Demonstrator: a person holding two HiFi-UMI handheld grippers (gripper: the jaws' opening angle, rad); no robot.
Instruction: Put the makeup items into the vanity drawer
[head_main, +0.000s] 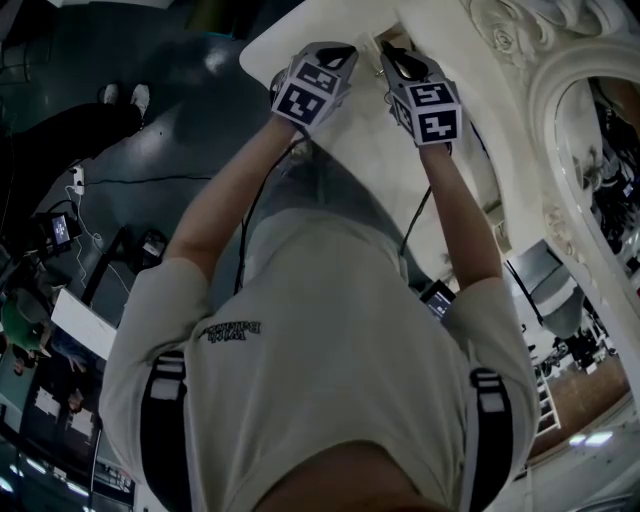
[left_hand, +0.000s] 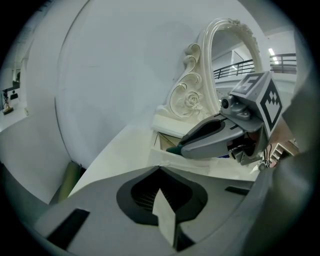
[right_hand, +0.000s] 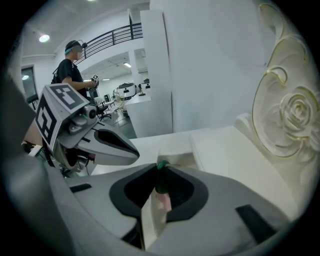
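Green-capped tube (right_hand: 161, 186) between right gripper (right_hand: 160, 166) jaws over open vanity drawer (right_hand: 182, 152)

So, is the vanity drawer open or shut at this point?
Open. The drawer is pulled out from the vanity, and its hollow inside shows in both gripper views.

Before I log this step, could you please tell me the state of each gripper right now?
Left gripper: closed, nothing between its jaws.
Right gripper: green-capped pink tube between its jaws; whether the pads press on it cannot be told.
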